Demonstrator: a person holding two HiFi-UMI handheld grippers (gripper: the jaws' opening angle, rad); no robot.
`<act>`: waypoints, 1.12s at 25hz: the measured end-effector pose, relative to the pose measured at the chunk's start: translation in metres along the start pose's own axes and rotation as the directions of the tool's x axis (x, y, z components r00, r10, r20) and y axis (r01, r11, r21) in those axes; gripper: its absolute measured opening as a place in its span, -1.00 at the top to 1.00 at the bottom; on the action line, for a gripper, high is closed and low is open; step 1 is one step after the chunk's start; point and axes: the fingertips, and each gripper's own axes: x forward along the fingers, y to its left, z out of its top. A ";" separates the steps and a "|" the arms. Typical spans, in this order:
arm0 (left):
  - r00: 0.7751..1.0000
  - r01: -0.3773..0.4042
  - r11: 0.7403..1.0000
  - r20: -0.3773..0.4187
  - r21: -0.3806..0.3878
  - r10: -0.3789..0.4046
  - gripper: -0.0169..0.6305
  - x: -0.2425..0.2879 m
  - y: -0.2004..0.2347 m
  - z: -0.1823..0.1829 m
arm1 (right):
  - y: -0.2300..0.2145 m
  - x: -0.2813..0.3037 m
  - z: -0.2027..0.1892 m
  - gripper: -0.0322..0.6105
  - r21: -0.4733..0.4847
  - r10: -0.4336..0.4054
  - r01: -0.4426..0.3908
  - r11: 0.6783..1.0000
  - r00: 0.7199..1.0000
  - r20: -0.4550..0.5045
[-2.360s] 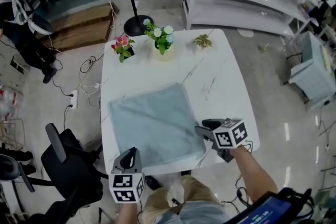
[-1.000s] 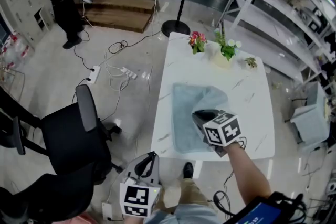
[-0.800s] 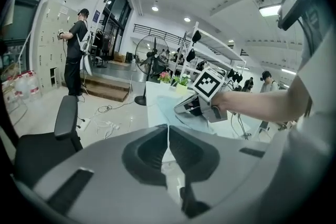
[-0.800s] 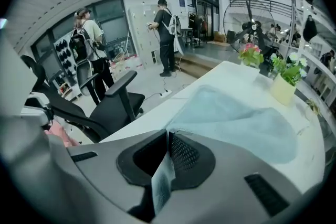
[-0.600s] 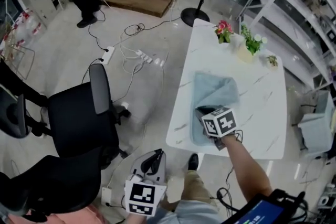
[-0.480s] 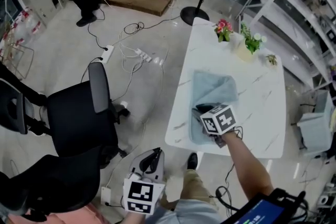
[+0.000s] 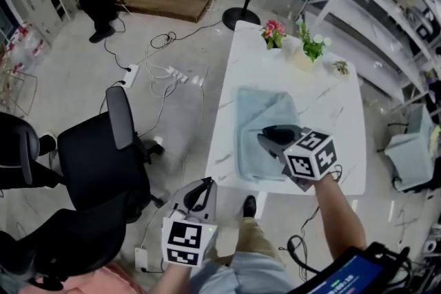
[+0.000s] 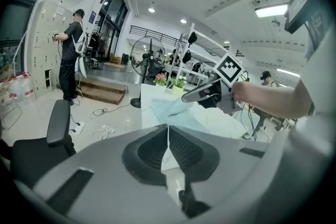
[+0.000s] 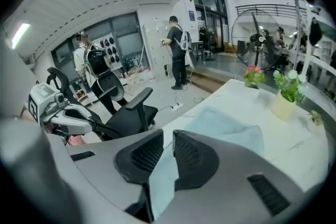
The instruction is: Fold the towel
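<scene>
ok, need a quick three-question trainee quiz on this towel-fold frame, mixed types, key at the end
1. True or false: the left tool is above the table.
2. Which tool is over the towel? A) left B) right C) both
3. Fill in: the left tool's jaws stand ___.
Key
1. False: it is off the table's edge, above the floor.
2. B: the right tool. Its jaws have just been opening, and the towel shows in their gap without the pads pressing it.
3. Together, with nothing between them.
</scene>
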 end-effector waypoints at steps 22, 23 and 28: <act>0.971 0.184 0.977 -0.174 0.110 -0.163 0.91 0.142 -0.108 -0.021 | -0.184 -0.022 -0.115 0.72 0.152 -0.139 0.166 0.974 0.976 -0.170; 0.967 0.183 0.976 -0.201 0.116 -0.158 0.91 0.152 -0.109 -0.029 | -0.184 -0.014 -0.119 0.72 0.144 -0.102 0.130 0.981 0.977 -0.185; 0.939 0.183 0.980 -0.310 0.076 -0.151 0.91 0.180 -0.099 -0.060 | -0.174 0.010 -0.063 0.73 0.125 0.078 -0.069 0.990 0.994 -0.072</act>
